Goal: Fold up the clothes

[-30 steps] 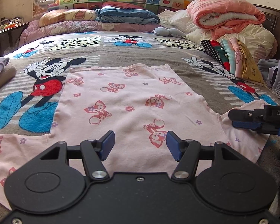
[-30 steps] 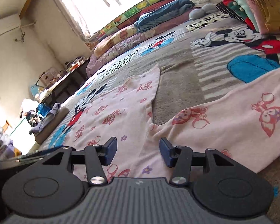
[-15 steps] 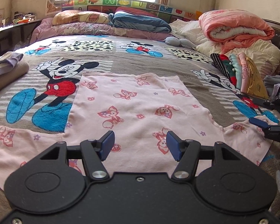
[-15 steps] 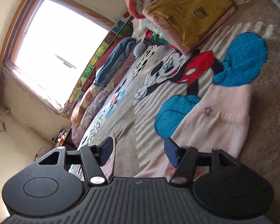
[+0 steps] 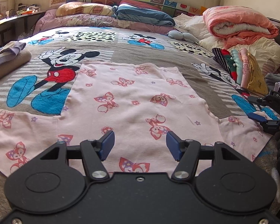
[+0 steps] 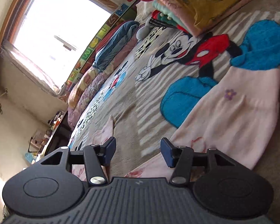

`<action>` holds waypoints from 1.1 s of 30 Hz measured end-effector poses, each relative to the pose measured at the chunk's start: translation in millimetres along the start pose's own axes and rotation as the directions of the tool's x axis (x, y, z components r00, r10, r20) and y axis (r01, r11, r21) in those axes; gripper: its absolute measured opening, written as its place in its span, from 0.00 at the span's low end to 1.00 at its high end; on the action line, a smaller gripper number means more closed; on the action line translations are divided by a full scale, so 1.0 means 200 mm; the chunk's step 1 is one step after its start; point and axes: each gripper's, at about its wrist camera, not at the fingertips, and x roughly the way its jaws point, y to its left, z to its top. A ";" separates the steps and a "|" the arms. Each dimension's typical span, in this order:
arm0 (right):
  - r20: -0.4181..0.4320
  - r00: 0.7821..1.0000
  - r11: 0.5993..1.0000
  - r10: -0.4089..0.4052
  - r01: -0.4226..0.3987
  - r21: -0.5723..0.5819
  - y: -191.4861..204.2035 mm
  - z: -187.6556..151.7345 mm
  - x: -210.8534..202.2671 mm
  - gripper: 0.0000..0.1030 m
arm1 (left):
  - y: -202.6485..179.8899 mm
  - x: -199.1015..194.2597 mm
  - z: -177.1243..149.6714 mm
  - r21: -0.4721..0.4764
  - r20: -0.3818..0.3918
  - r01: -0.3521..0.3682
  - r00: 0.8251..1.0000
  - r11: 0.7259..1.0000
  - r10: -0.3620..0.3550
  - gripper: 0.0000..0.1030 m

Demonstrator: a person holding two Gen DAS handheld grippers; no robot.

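On the bed: a pink shirt point(image 5: 132, 100) with a red fox print lies spread flat, both sleeves out to the sides, its hem toward the window and its shoulders nearest the left-wrist camera.
Blanket under it: a plush cartoon-mouse blanket point(image 5: 158, 56); judged grippy, so the shirt should drag rather than slide.
Left gripper point(image 5: 140, 145): fingers spread wide with nothing between them, hovering low over the shoulder end of the shirt, near its middle.
Right gripper point(image 6: 137, 153): fingers also spread and holding nothing, turned on its side just beside the right sleeve point(image 6: 233, 115); the sleeve's cuff lies flat on the blanket.
How it will handle: thin, light, limp cloth by the look of it; not fragile, but it will sag and wrinkle if lifted at a single point.
Where to take hold: probably a pinch at the sleeve's cuff or edge with one gripper and at the shoulder seam with the other, so that the fold line stays straight.
Stage: the shirt lies flat and unfolded, which suits a sleeve fold inward.
Nearby: a stack of folded clothes point(image 5: 240, 69) stands at the right edge of the bed, well apart from the shirt.
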 end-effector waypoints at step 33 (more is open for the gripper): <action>-0.446 0.835 0.909 0.322 -0.405 -0.102 0.30 -0.22 -0.03 0.63 | -0.49 0.72 0.35 0.348 -0.199 0.151 0.976 0.925 -0.084 0.17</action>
